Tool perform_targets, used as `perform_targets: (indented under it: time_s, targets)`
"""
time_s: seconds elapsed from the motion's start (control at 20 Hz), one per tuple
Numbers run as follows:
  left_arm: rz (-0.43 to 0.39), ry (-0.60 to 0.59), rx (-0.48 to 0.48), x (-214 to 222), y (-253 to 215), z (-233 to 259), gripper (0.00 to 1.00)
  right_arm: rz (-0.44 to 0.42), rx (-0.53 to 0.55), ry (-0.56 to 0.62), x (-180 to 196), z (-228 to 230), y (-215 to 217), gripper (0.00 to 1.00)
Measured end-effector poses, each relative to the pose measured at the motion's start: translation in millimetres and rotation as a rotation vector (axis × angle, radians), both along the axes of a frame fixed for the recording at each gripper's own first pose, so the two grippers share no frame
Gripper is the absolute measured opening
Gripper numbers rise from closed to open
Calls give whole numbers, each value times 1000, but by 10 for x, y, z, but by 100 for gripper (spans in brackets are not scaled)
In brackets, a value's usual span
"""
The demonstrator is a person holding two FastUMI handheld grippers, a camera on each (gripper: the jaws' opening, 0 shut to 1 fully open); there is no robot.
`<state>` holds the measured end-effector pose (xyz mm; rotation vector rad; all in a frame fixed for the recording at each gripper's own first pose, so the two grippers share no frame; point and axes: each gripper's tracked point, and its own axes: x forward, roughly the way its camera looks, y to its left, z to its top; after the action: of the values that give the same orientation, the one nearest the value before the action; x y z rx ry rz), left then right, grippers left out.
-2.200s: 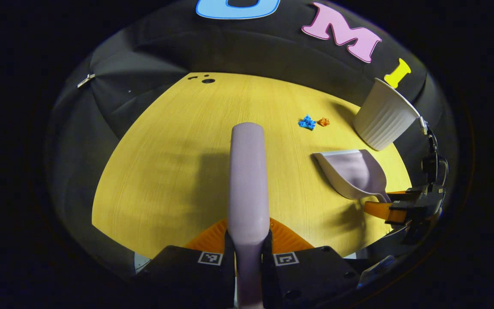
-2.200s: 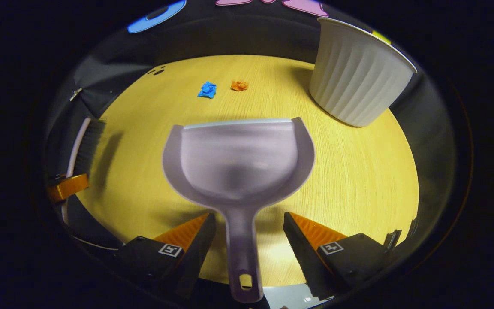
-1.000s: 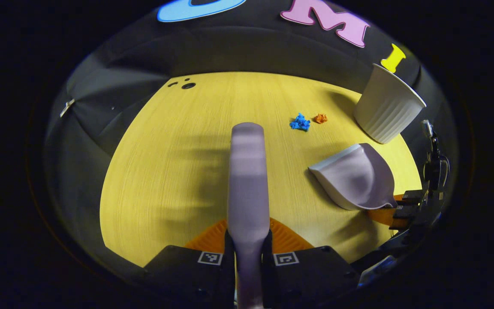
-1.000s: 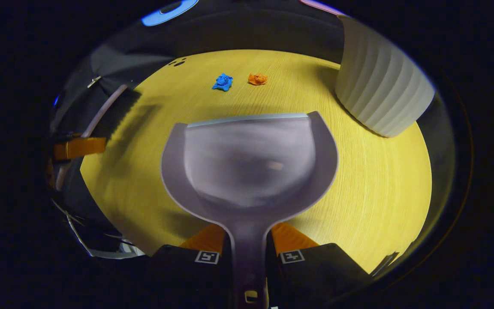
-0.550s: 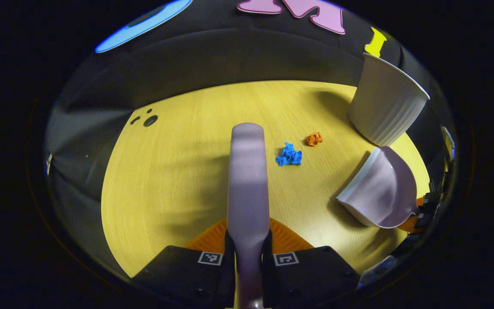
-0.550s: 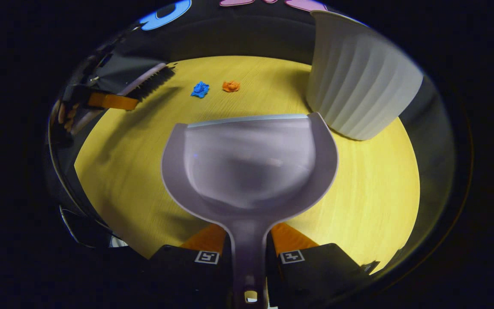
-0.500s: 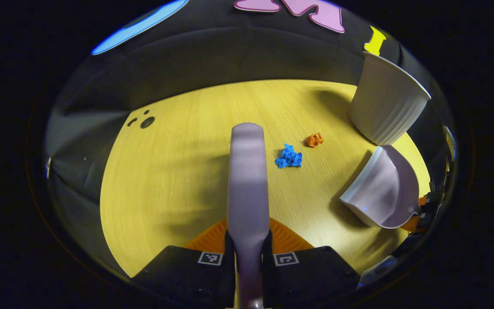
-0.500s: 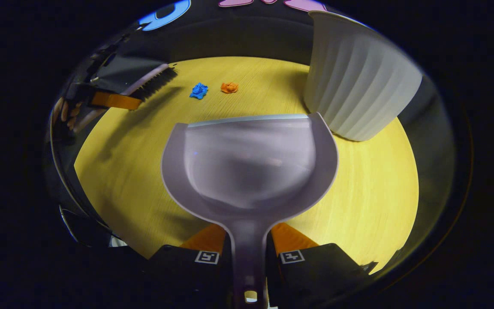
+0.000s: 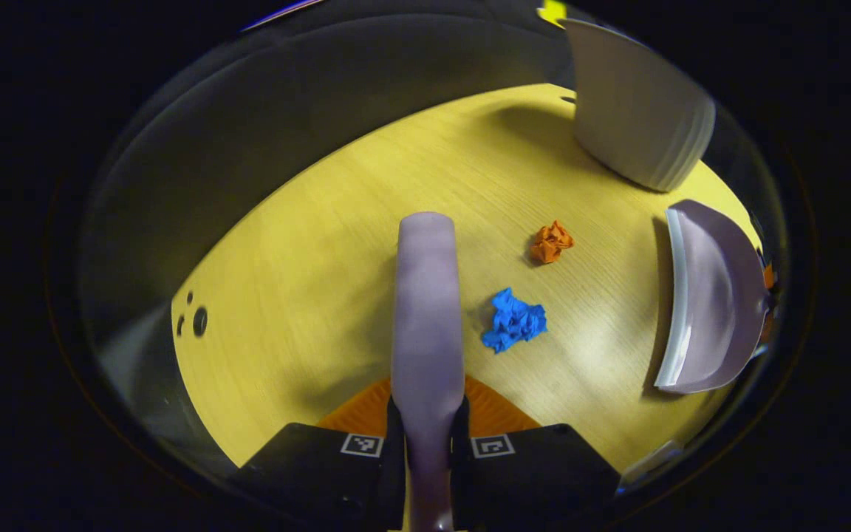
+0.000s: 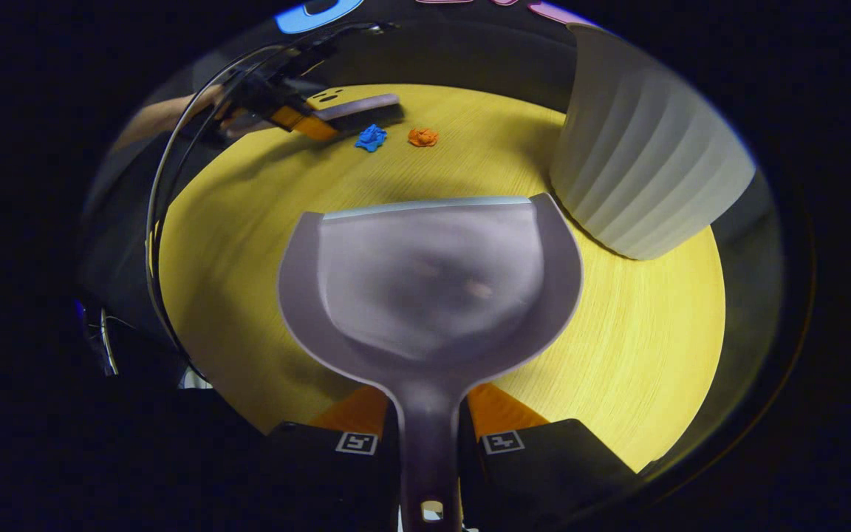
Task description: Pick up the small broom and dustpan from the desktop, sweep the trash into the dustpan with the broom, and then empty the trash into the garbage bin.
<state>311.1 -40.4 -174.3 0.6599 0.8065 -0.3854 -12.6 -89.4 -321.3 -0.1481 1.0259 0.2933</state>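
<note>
While your left hand-held gripper (image 9: 427, 432) clamps the broom (image 9: 427, 295) | right hand-held gripper (image 10: 428, 436) grips the dustpan (image 10: 429, 281) handle | blue scrap (image 9: 514, 320), orange scrap (image 9: 551, 241) lie on the counter (image 9: 307, 281) between them | bin (image 10: 647, 170) stands beside the dustpan.

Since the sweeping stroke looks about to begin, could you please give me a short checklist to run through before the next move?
1. Broom held: ok, the left gripper has its jaws shut on the handle.
2. Dustpan held: ok, the right gripper clamps its handle.
3. Trash between the tools: ok, blue scrap and orange scrap lie between the broom and the dustpan's mouth.
4. Dustpan lip flat on the desk: cannot tell.
5. Bristles down on the desk: cannot tell.
6. Bin upright nearby: ok, beside the dustpan.
</note>
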Motion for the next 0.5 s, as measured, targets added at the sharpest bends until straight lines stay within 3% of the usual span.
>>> perform_targets:
  time_s: [0.1,0.2,0.25,0.3,0.4,0.5]
  targets:
    - [-77,29,28,38,-154,-39,27,17,-3,15,-9,-36,-19,36]
    - [-150,54,33,50,-327,-91,29,23,5,24,0,-33,-9,41]
    - [-180,74,32,26,-398,-104,29,24,9,25,4,-26,-5,36]
    - [-208,100,30,-17,-469,-116,29,26,11,27,-3,-44,-8,41]
    - [-267,148,26,-127,-635,-181,29,34,13,23,2,-40,-8,36]
    - [-319,199,24,-286,-804,-266,28,36,15,21,3,-42,-8,41]
